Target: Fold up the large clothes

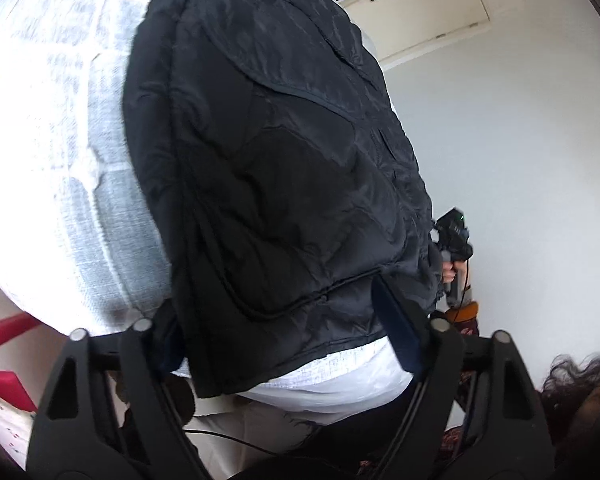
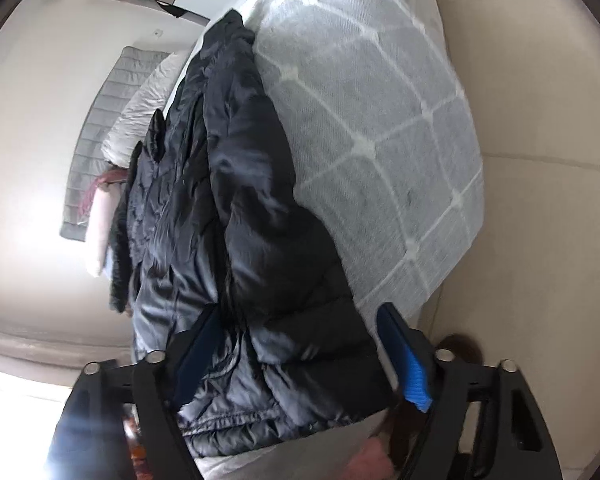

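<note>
A black quilted puffer jacket [image 1: 268, 152] lies on a bed with a white and grey checked cover [image 1: 60, 140]. My left gripper [image 1: 276, 320] is open, its fingers spread either side of the jacket's hem at the bed's edge. The jacket also shows in the right wrist view [image 2: 236, 208], bunched lengthwise along the cover [image 2: 380, 120]. My right gripper [image 2: 296, 336] is open, its blue-padded fingers straddling the jacket's near end. The right gripper also shows in the left wrist view [image 1: 454, 240], held in a hand beside the jacket's far corner.
A white wall [image 1: 520, 152] and a cream cupboard door [image 1: 428, 8] are behind the bed. A red box [image 1: 4, 384] sits low left. A grey padded headboard [image 2: 100, 128] and white pillow [image 2: 140, 108] lie at the bed's far end. Beige floor [image 2: 540, 240] lies alongside.
</note>
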